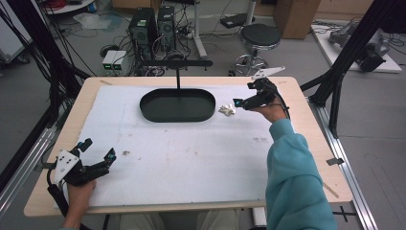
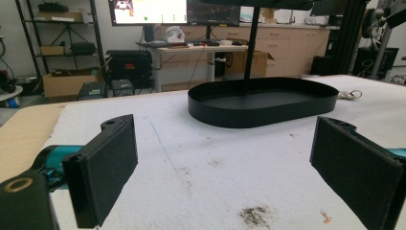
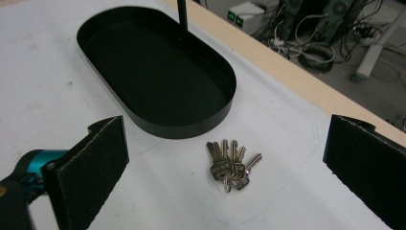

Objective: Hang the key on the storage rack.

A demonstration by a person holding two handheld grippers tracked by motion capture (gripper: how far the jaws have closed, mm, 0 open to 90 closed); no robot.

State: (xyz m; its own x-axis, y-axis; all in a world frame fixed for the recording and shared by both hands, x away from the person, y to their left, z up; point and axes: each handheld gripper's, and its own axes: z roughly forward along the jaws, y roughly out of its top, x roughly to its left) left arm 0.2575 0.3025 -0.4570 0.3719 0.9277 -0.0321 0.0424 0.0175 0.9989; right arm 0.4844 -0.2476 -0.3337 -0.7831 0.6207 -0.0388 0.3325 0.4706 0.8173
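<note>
Up at the far right of the table [image 1: 306,158], the right tool [image 1: 241,102] hangs with its jaws spread wide, empty, aimed at the keys [image 1: 227,109]. In the right gripper view the two black pads [image 3: 91,167] stand far apart and the keys [image 3: 231,164] lie between and beyond them, untouched — a small bunch on a ring, fanned flat on the white mat [image 3: 43,62]. The keys sit just beside the right end of the tray [image 3: 158,67], close to its wall but apart from it. The tray is a black oval with a low rim and a thin black post [image 1: 178,76] rising from its far side; inside, it is bare.

Nearer the person, at the front left of the table, the left tool [image 1: 99,151] is also wide open and holds nothing. In its own view the pads [image 2: 103,167] frame bare mat — a dark smudge [image 2: 253,215] lies close ahead — with the tray [image 2: 261,103] well beyond and the keys [image 2: 349,95] small at its right end.
</note>
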